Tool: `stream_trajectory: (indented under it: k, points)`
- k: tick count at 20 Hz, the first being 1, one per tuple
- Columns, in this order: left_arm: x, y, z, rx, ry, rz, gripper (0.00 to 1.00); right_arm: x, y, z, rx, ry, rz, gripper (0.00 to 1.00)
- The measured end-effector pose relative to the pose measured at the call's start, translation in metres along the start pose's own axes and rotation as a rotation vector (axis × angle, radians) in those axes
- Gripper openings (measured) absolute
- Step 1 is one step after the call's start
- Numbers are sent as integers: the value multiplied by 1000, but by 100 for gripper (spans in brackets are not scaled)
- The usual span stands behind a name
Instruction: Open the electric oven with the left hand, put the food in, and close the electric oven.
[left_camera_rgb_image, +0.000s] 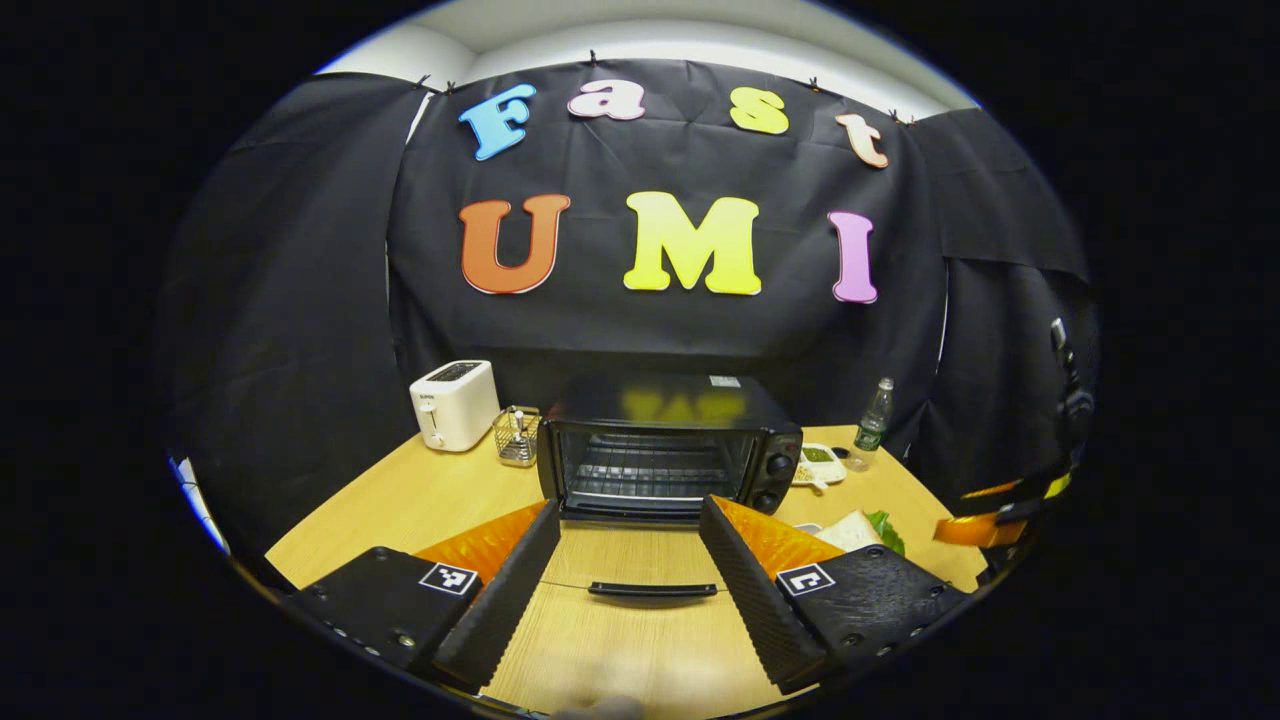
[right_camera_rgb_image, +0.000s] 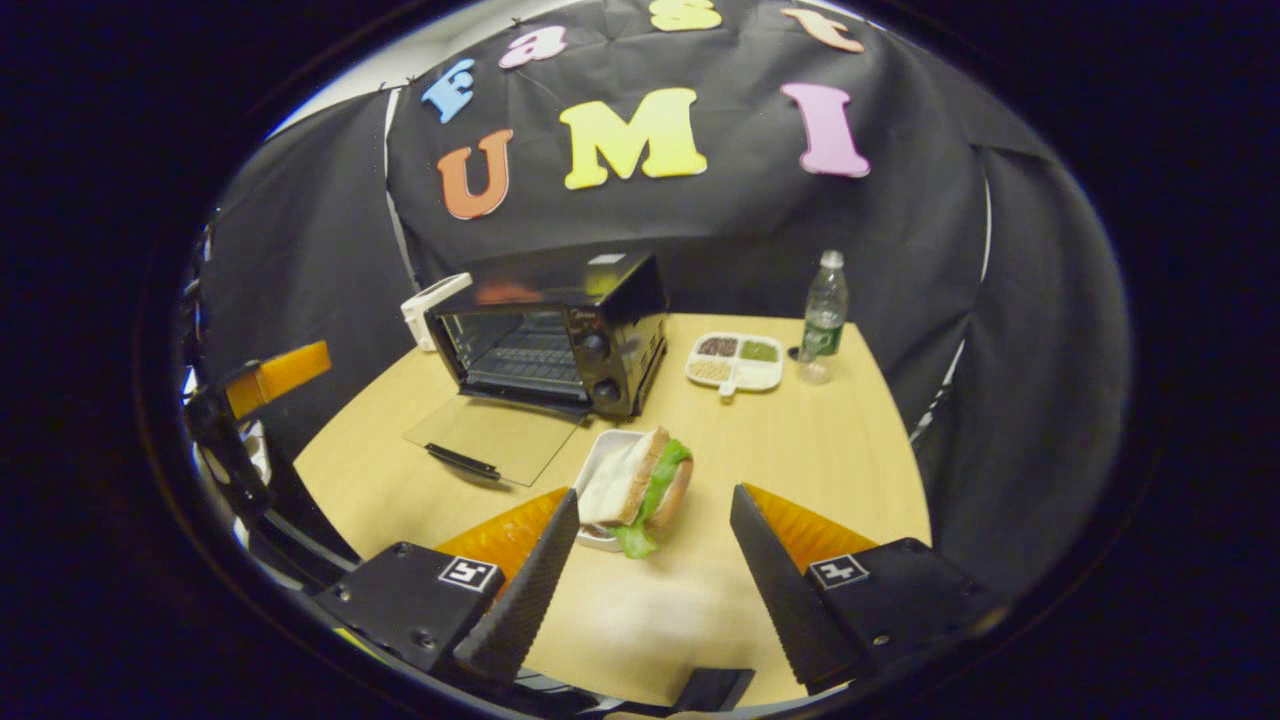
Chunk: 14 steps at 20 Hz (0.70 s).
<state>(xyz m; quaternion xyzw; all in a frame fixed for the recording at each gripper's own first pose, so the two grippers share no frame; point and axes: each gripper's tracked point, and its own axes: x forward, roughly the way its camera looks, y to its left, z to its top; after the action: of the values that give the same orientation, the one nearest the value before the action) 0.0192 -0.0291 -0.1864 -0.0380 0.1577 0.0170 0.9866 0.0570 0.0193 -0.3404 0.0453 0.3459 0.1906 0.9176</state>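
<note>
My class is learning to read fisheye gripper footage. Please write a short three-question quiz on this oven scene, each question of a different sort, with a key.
1. True or false: the glass door of the black electric oven lies folded down flat on the wooden table.
2. Multiple choice: the lettuce sandwich sits on
A. the oven rack
B. a white tray beside the oven
C. the white toaster
3. Fill in: the right hand-held gripper is ____, with its fingers either side of the sandwich, not touching it.

Key: 1 true; 2 B, the white tray; 3 open.
</note>
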Motion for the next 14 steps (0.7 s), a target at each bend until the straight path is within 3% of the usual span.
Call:
stream_trajectory:
  k: [1,2,3,4,5,6,7,8,12,14]
  points:
    - [-2,-1,6,-4,-6,13,93,14,-1,-5,23,30,36,95]
    - [-6,-3,12,-5,-12,26,93,26,-1,-7,54,54,71,95]
    - [-6,-6,15,-4,-13,40,93,39,0,-6,85,79,106,83]
    - [-9,-9,18,0,-12,51,93,51,0,-5,121,98,134,83]
    - [-10,-11,18,2,-10,66,93,61,-5,-6,148,122,153,94]
    - [-11,-14,19,4,-4,77,93,71,-9,-7,173,149,172,82]
    - [-10,-17,19,6,3,90,93,79,-11,-6,194,174,194,93]
    - [-10,-18,19,10,12,105,93,87,-13,-5,213,201,214,80]
    - [-7,-28,18,24,38,140,93,109,-4,-10,314,317,330,74]
    - [-6,-31,15,26,53,157,93,116,-2,-10,355,342,370,66]
